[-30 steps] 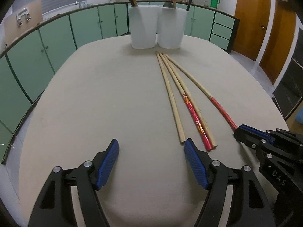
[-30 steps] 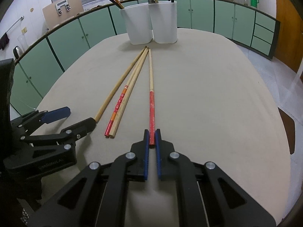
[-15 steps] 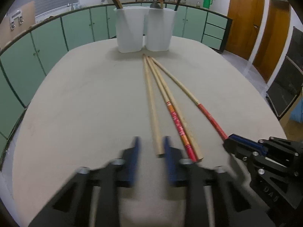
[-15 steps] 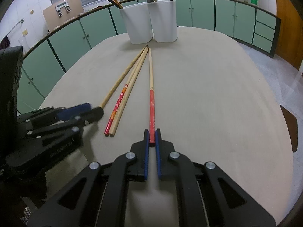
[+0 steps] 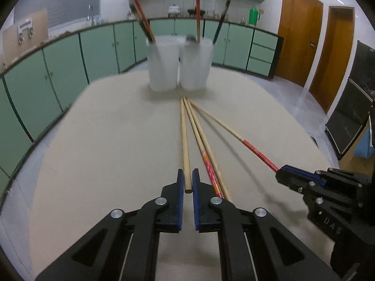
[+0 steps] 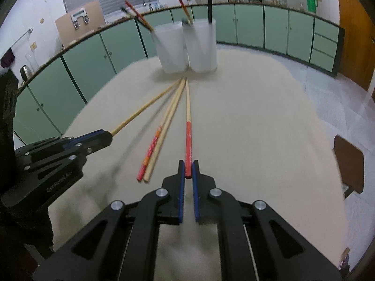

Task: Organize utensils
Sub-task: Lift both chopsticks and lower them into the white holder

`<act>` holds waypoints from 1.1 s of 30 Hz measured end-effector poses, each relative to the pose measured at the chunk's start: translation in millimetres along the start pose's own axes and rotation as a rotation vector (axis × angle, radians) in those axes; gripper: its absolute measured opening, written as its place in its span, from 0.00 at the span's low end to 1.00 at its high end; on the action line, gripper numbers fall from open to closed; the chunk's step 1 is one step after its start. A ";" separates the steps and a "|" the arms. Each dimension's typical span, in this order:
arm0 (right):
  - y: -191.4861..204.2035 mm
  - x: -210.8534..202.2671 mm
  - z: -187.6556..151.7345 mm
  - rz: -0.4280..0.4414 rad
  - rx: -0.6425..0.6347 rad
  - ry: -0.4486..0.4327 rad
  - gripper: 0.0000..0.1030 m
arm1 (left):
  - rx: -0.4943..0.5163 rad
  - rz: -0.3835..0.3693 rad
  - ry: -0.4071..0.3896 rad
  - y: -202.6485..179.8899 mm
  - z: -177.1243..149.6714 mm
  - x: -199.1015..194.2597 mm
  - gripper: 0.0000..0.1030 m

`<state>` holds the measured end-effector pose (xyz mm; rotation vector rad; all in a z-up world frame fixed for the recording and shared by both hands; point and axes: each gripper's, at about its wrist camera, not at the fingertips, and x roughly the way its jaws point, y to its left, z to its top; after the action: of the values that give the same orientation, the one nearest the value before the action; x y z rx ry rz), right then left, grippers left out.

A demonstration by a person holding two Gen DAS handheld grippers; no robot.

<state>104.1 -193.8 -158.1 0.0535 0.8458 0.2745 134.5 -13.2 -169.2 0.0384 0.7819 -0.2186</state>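
Note:
Several long chopsticks lie fanned on the beige table, tips toward two white cups. My left gripper is shut on the near end of a plain wooden chopstick, lifted at that end. My right gripper is shut on the red end of a red-handled chopstick, also raised. A red patterned chopstick and a plain one lie between them on the table. In the right wrist view the left gripper shows holding its chopstick.
The two white cups at the table's far side hold several upright chopsticks. Green cabinets ring the room. Wooden doors stand at the right. A brown chair seat sits beside the table's right edge.
My left gripper moved right, closed on the plain wooden chopstick and raised it. My right gripper, still shut on the red-handled chopstick, lifted its end off the table.

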 end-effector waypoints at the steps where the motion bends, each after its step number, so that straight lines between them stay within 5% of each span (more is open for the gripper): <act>1: 0.0 -6.1 4.7 0.001 -0.003 -0.015 0.05 | -0.003 -0.001 -0.011 0.7 3.1 -5.2 0.07; 15: 4.5 -73.5 95.3 0.038 -0.097 -0.206 0.06 | 0.016 -0.036 -0.217 11.8 82.6 -66.5 0.07; 33: 1.2 -109.9 223.4 0.033 -0.227 -0.299 0.05 | 0.124 -0.134 -0.327 5.3 179.6 -84.1 0.06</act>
<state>201.1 -207.5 70.8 -0.1012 0.5135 0.3816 202.5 -13.5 17.3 0.0653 0.4445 -0.3898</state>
